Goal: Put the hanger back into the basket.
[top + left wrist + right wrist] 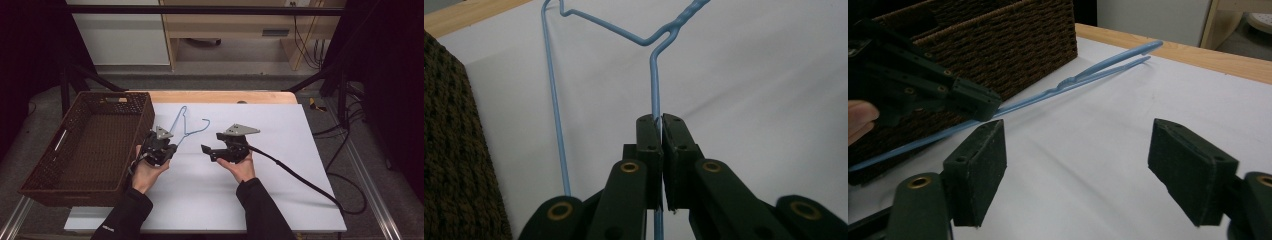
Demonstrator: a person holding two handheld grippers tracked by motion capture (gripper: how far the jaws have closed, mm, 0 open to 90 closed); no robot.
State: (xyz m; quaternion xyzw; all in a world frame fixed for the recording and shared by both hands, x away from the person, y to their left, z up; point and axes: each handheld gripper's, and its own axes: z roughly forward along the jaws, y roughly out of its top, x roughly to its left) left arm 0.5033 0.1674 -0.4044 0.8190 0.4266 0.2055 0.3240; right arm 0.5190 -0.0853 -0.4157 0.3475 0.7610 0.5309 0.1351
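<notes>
Your left gripper [167,145] with jaws clamped on the thin blue wire coat hanger [186,126], hanger raised over the white desk [280,165] beside the brown woven basket [80,145], your right gripper [209,147] nearby, jaws wide apart, holding nothing.

You worked at a bench [280,200] covered by a white sheet, with a strip of pale wood [220,96] showing along its far edge. Beyond it the grey floor [235,55] ran back to a white cabinet [120,35] and a light wooden shelf unit [240,22] standing side by side. A dark bar [200,10] crossed overhead, and black frame struts [320,75] slanted down on both sides. Black cables [305,45] hung by the wooden unit, and more lay on the floor to your right [350,125]. The side margins were dark; the bench was evenly lit.
</notes>
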